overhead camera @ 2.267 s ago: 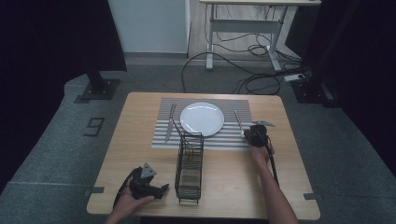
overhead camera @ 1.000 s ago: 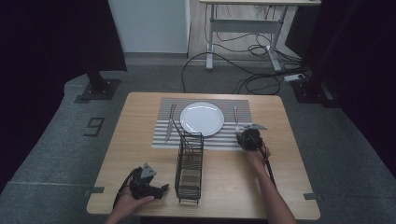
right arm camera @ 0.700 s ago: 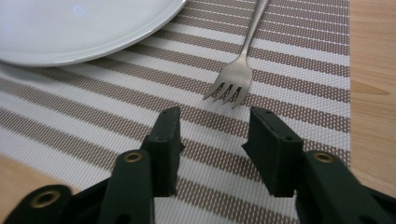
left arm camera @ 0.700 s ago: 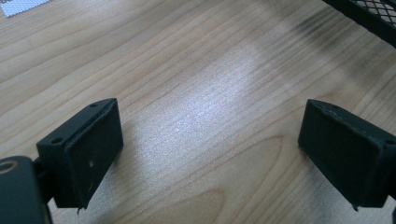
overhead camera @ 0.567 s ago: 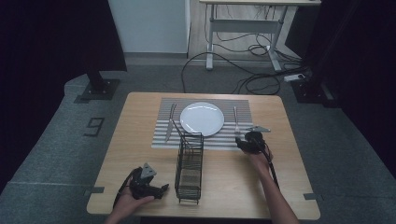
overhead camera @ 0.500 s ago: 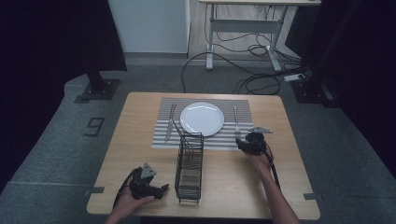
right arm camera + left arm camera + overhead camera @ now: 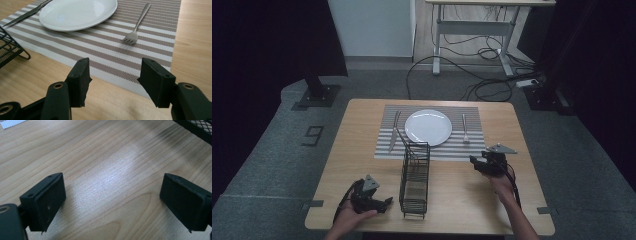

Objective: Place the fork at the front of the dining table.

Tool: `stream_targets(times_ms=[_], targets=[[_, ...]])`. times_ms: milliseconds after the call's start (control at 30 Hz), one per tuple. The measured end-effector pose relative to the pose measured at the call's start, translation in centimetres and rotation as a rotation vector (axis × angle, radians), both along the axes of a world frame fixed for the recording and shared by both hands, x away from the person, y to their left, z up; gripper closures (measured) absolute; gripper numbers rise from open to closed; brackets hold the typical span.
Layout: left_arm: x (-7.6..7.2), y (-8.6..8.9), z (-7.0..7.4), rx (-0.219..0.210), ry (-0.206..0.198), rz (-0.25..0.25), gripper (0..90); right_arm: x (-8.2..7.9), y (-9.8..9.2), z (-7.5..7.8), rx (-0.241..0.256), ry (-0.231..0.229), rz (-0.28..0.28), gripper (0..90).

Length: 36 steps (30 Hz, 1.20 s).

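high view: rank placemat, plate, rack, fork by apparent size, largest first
1. Placemat, clearly the widest.
2. Rack and plate: too close to call. The rack is longer but narrower, and it sits nearer the camera, which inflates it.
3. Fork, a thin sliver, the smallest.

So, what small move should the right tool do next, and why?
Probably ease the right tool forward toward the silver metal fork. Its jaws stand open and empty over the near edge of the striped woven placemat, and the fork lies just ahead, tines toward it, beside the round white plate.
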State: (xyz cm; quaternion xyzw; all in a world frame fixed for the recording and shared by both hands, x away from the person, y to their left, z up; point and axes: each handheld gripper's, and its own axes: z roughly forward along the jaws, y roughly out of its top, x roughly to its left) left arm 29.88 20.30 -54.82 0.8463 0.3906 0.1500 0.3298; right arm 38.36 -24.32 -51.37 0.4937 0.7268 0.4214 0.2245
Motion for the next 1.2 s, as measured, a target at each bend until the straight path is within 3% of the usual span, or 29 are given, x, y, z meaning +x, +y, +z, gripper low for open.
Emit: stream_targets(times_ms=[433, 700, 900, 967, 1200], targets=[[0.0, 0.0, 0.0, 0.0, 0.0, 0.0, 6.5, -4.2, -1.1, 0.4, -0.017, -0.036, 0.017, 41.0], [0.0, 0.0, 0.0, 0.0, 0.0, 0.0, 6.5, -6.9, -2.3, -0.7, -0.057, -0.025, 0.025, 40.6], [0.0, 0.0, 0.0, 0.001, 0.0, 0.0, 6.5, -7.8, -3.3, -2.5, -0.047, 0.015, 0.009, 40.5], [0.0, 0.0, 0.0, 0.0, 0.0, 0.0, 6.5, -8.0, -3.5, -3.2, -0.069, 0.027, 0.0, 40.4], [0.0, 0.0, 0.0, 0.0, 0.0, 0.0, 6.5, -7.8, -3.8, -3.2, -0.072, 0.026, -0.027, 40.3]])
